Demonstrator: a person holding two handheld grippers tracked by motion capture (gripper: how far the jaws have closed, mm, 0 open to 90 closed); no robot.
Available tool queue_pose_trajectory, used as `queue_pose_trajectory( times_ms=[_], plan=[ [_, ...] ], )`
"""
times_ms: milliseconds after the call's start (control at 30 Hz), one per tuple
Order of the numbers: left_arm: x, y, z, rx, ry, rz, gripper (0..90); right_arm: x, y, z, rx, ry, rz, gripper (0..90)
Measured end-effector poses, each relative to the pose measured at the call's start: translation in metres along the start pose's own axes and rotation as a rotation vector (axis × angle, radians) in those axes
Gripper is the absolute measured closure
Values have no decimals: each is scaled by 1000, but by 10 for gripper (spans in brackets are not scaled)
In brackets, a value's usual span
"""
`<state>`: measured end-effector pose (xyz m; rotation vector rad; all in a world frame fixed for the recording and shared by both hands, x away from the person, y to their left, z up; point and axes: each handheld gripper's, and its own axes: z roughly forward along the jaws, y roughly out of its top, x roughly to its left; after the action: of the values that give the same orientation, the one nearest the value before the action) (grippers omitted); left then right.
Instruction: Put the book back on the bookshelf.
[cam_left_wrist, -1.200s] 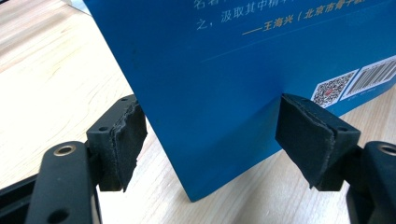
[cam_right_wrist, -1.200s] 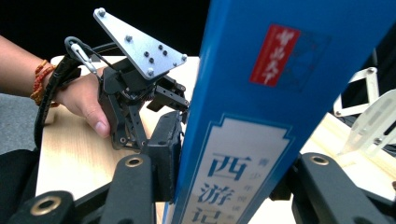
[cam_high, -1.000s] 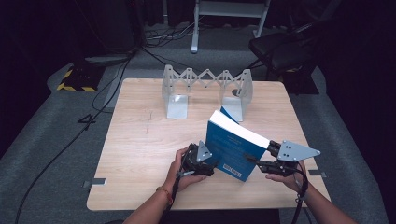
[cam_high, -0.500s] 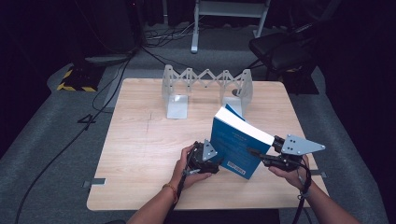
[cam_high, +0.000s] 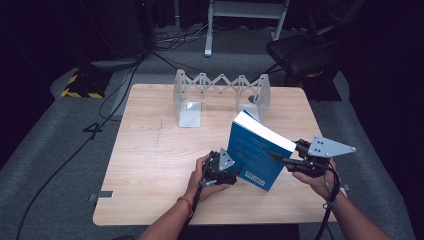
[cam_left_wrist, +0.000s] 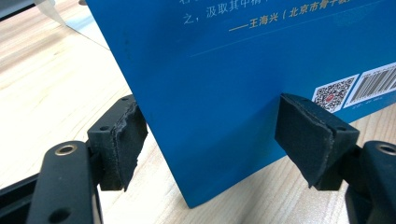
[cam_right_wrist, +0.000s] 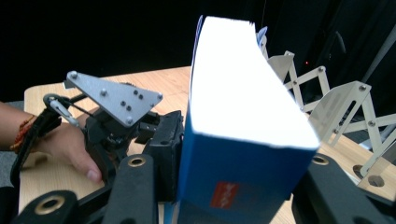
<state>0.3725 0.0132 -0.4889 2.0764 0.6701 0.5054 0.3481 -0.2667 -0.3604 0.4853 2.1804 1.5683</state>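
Book (cam_high: 257, 152) is pinched across its thickness by right tool (cam_high: 287, 161) and tilted up off counter (cam_high: 150, 150); left tool (cam_high: 235, 172) spread beside cover; rack (cam_high: 222, 92) not yet loaded.

The top of the blue book (cam_left_wrist: 243, 88) is cut off by the upper edge of the left gripper view, and its small printed text cannot be read. In the right gripper view, the book's lower part and the jaw tips pressed on it are cut off by the bottom edge. In the high view, part of the folding metal rack (cam_high: 220, 90) is hidden behind the book.
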Motion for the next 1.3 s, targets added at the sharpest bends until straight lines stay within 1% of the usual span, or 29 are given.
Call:
queue_pose_trajectory(
  times_ms=[167,233,367,400,433,500,567,667,733,767,800,867,900,933,967,1000,1033,1067,1133,1167,1200,1233,1267,1300],
  plan=[
    [0,0,0,-2,-1,1,264,-1,6,-1,9,6,3,567],
    [0,0,1,-4,3,3,264,-1,9,-1,3,3,4,565],
    [-1,0,3,-13,15,5,263,-1,16,1,27,8,3,558],
    [-1,0,4,-16,20,2,262,0,17,2,37,3,5,559],
    [-1,1,4,-20,15,-8,261,1,18,2,44,-9,6,558],
    [-1,1,5,-23,13,-9,261,0,18,2,50,-24,7,561],
    [-1,1,5,-24,11,-10,261,-2,18,2,52,-24,18,569],
    [0,1,2,-15,9,-9,266,-3,19,1,64,-22,14,586],
    [2,-1,-3,-8,-3,-7,299,-5,20,0,69,-13,28,594],
    [3,-3,-6,-4,-12,-11,300,-7,20,0,70,-7,33,596],
    [5,-6,-11,13,-23,-9,297,-8,19,-1,69,-4,40,598],
    [9,-11,-20,41,-23,-8,289,-9,20,-1,76,0,50,600],
    [11,-13,-26,58,-32,-12,285,-10,20,0,78,0,52,601],
    [14,-17,-32,73,-39,-14,273,-10,21,0,82,1,48,602],
    [18,-22,-41,98,-38,-10,265,-11,22,1,86,1,41,604],
    [22,-26,-47,111,-39,-14,253,-12,24,3,88,2,44,605],
    [26,-31,-53,128,-40,-23,223,-12,25,4,92,-1,43,605],
    [30,-36,-59,143,-41,-27,215,-12,26,5,95,-2,42,606],
    [39,-48,-70,169,-60,-43,182,-12,30,6,95,-2,37,607],
    [39,-48,-70,169,-60,-43,174,-12,31,7,96,-1,33,607],
    [43,-54,-75,187,-48,-60,174,-12,31,7,96,-1,33,607],
    [48,-60,-80,210,-44,-76,175,-11,33,7,96,-1,38,607],
    [50,-63,-83,224,-34,-83,175,-11,36,8,98,1,35,608],
    [53,-66,-87,227,-26,-87,174,-12,38,9,94,0,35,608]
  ],
)
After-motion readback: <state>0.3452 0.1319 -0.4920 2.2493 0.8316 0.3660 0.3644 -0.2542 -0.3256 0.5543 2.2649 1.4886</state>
